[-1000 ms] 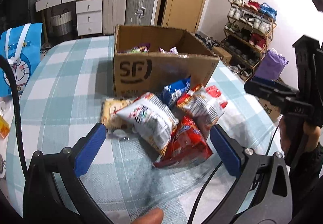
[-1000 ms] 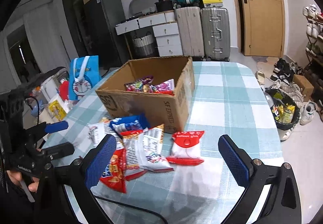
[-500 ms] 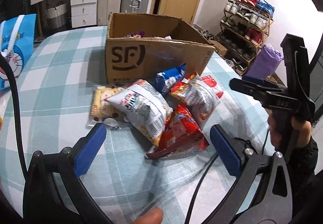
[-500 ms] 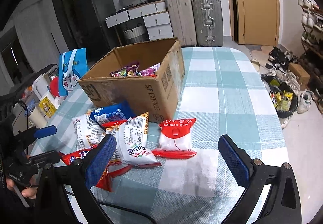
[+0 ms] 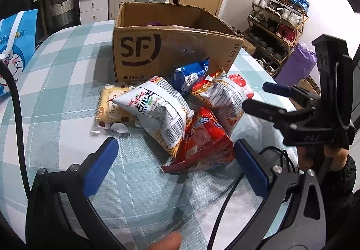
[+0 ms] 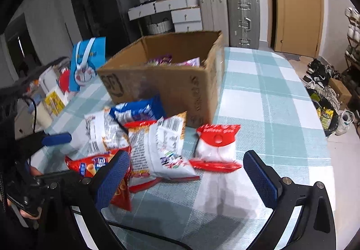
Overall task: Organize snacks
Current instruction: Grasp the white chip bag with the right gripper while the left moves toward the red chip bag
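Observation:
An open brown cardboard box stands on the checked table, with a few purple wrapped snacks inside. In front of it lies a pile of snacks: a white noodle bag, a red bag, a blue pack, a white-and-orange bag and a flat cracker pack. A red-and-white balloon glue pack lies apart to the right. My left gripper is open just short of the red bag. My right gripper is open, low over the white-and-orange bag and the balloon glue pack.
The teal checked tablecloth covers a rounded table. A blue cartoon gift bag stands at its left edge. Black cables trail over the near table. Suitcases, drawers, a door and a shoe rack stand beyond.
Both grippers have come lower and closer to the snack pile, which now fills more of each view. The snacks and the box have not moved. Both grippers stay open.

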`<state>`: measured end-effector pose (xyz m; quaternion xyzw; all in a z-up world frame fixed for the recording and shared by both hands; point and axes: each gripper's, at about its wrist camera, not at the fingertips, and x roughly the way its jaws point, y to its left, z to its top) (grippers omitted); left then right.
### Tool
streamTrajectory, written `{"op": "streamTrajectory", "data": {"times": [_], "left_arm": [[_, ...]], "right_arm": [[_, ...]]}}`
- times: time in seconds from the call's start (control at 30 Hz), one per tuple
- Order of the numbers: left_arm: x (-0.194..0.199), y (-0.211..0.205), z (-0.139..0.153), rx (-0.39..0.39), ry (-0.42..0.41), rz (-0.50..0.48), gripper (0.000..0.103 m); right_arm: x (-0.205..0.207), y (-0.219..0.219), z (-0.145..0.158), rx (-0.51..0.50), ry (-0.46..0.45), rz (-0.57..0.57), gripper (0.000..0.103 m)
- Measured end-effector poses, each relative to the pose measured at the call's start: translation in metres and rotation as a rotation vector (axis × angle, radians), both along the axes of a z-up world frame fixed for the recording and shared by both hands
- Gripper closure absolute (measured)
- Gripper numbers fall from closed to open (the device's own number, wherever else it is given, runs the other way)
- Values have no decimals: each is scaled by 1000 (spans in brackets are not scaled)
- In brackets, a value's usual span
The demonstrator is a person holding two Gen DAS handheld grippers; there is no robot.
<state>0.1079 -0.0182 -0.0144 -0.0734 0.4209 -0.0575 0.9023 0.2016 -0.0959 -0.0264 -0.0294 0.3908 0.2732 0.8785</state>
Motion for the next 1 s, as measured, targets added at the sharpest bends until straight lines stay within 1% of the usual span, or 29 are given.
{"op": "streamTrajectory", "data": {"times": [0.1, 0.27, 0.37, 0.47, 0.57, 0.63, 0.7, 0.73, 0.77, 0.83, 0.93, 1.0], "left_arm": [[1, 2, -1, -12, 5, -3, 1], [-1, 2, -2, -5, 8, -7, 1], [-2, 2, -1, -2, 6, -8, 1], [-2, 3, -2, -10, 8, -4, 1], [-2, 4, -1, -11, 8, 1, 1], [-3, 5, 0, -8, 6, 2, 1], [-3, 5, 0, -7, 6, 2, 1], [-2, 6, 0, -9, 6, 3, 1], [-2, 7, -1, -9, 7, 4, 1], [-2, 8, -2, -10, 9, 5, 1], [-2, 9, -2, -6, 8, 8, 1], [-2, 9, -2, -3, 7, 8, 1]], "right_arm": [[-1, 7, -5, -6, 9, 22, 0], [-2, 16, -9, -48, -6, 25, 0], [1, 22, -9, -34, 9, 54, 1], [1, 32, -8, -55, -2, 81, 3], [7, 40, -14, -74, 19, 102, 12], [11, 43, -19, -88, 36, 100, 20], [14, 44, -24, -93, 46, 102, 26], [15, 44, -26, -95, 49, 100, 30], [15, 44, -27, -96, 50, 100, 32], [14, 42, -27, -83, 35, 103, 42], [6, 38, -22, -57, 3, 110, 48], [-1, 32, -16, -37, -18, 107, 49]]}}
